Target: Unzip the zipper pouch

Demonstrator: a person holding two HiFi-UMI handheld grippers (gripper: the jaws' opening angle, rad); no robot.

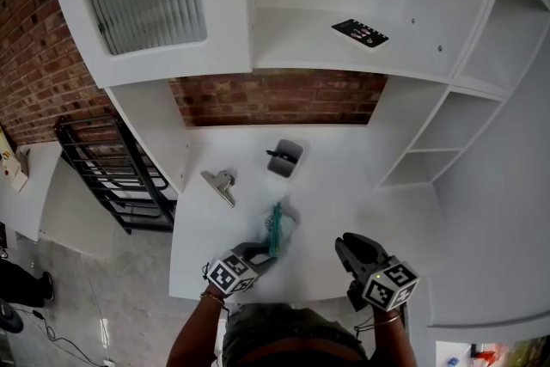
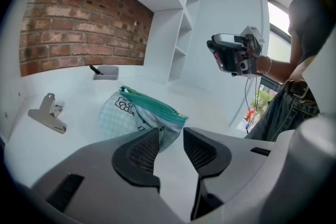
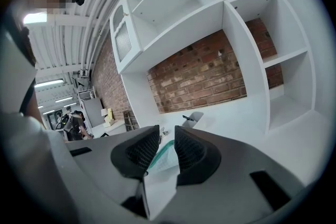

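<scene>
Left gripper (image 2: 170, 136) fingers stand narrowly apart at pouch (image 2: 139, 113) corner; right gripper (image 3: 167, 136) likewise, empty.

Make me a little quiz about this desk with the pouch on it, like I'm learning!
1. True or false: the pouch is red.
2. What lies left of it in the head view? A clip, B cup, C book.
3. Fill in: the gripper nearer the pouch is the ____ one.
Key: 1 false; 2 A; 3 left gripper.
</scene>
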